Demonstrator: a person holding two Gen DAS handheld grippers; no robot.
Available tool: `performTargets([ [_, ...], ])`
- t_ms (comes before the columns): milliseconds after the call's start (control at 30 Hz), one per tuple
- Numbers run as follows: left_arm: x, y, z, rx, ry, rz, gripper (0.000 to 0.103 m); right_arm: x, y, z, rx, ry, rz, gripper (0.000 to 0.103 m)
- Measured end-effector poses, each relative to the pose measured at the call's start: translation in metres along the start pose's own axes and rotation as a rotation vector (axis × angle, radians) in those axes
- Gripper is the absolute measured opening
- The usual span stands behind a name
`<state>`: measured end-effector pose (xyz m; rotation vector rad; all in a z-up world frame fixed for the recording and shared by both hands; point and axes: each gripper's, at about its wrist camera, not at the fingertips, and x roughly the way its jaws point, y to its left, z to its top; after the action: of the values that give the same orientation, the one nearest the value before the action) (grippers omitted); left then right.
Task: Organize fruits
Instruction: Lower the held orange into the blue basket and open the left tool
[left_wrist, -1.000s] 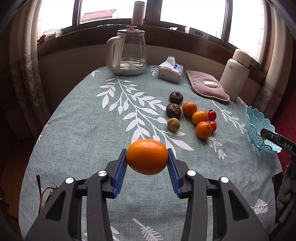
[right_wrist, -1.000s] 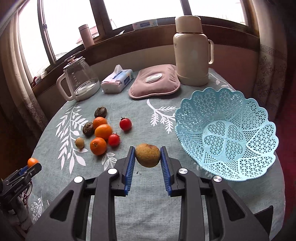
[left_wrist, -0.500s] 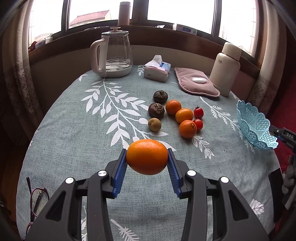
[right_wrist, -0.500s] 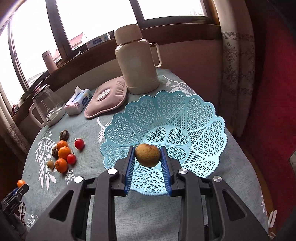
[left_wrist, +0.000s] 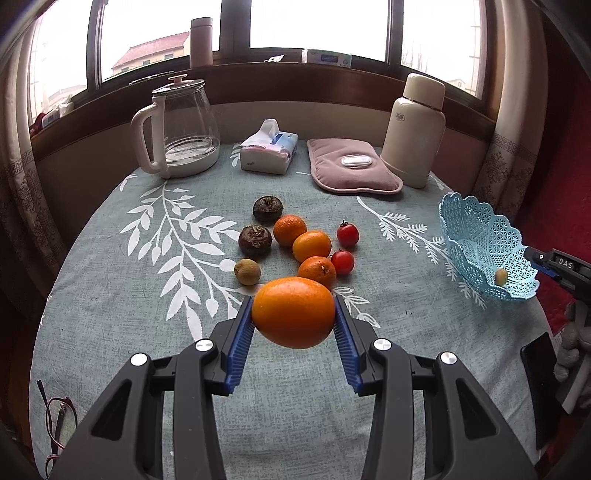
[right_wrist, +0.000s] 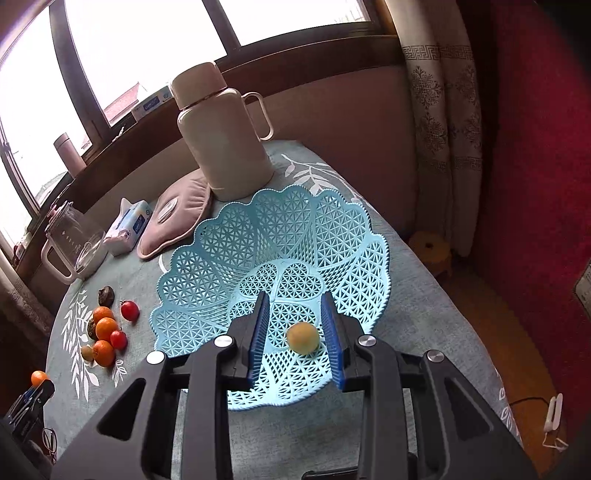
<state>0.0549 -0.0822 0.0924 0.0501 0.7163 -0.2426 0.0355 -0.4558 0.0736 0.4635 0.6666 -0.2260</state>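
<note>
**Fruit sorting: one piece in the basket, one in the left claw**

Left gripper (left_wrist: 294, 325): jaws clamped on one large orange (left_wrist: 293, 312), held clear above the table (left_wrist: 110, 314). Both blue pads press on the orange's sides.

Right gripper (right_wrist: 295, 334): positioned over the basket (right_wrist: 229, 258). Its jaws are opening, and the pads stand apart from the one small yellow-brown fruit (right_wrist: 303, 338) seen between them. That fruit appears to lie on the basket floor, touching neither pad. The left wrist view shows the same fruit low inside the basket.

Basket: one, light blue, lattice walls, scalloped rim, at the table's right edge, just beside the flask (right_wrist: 221, 136).

Fruit remaining on the table, grouped near the centre:
- Oranges (left_wrist: 312, 245): three, in a close diagonal row.
- Tomatoes (left_wrist: 347, 234): two, on the basket side of the oranges.
- Dark wrinkled fruits (left_wrist: 267, 208): two, on the far left of the group.
- Small brown fruit (left_wrist: 247, 271): one, at the near left of the group.

Total count: eight pieces on the cloth, one in the basket, one in the left claw.

Other items at the far side of the table: one glass kettle (left_wrist: 181, 129), one tissue pack (left_wrist: 269, 152), one pink pad (left_wrist: 352, 171), one cream flask. One pair of glasses (left_wrist: 59, 421) lies at the near left edge.
</note>
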Motion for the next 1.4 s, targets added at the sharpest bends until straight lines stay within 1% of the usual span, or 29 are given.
performTargets([
  [167,0.007,-0.020,0.007,0.024,0.008,-0.033,0.043,-0.004,-0.006,0.002,0.019,-0.015,0.001,0.036],
  [333,0.017,-0.046,0.018,0.049,0.011,-0.076,0.043,-0.013,-0.010,0.008,0.035,-0.049,-0.005,0.041],
  [400,0.020,-0.057,0.023,0.063,0.009,-0.097,0.043,-0.017,-0.011,0.010,0.041,-0.064,-0.006,0.046],
  [467,0.024,-0.069,0.027,0.075,0.010,-0.116,0.043,-0.020,-0.013,0.012,0.048,-0.074,-0.006,0.048],
  [633,0.034,-0.099,0.036,0.110,0.021,-0.172,0.043,-0.024,-0.018,0.015,0.062,-0.085,-0.004,0.049],
  [867,0.048,-0.137,0.045,0.162,0.030,-0.229,0.043,-0.029,-0.025,0.019,0.084,-0.100,-0.004,0.051],
  [933,0.054,-0.146,0.046,0.174,0.035,-0.237,0.043,-0.032,-0.027,0.019,0.089,-0.108,-0.005,0.055],
  [967,0.056,-0.150,0.047,0.179,0.037,-0.242,0.043,-0.033,-0.027,0.020,0.089,-0.114,-0.008,0.058],
  [1400,0.073,-0.198,0.050,0.237,0.063,-0.314,0.043,-0.036,-0.036,0.023,0.110,-0.123,-0.020,0.059],
])
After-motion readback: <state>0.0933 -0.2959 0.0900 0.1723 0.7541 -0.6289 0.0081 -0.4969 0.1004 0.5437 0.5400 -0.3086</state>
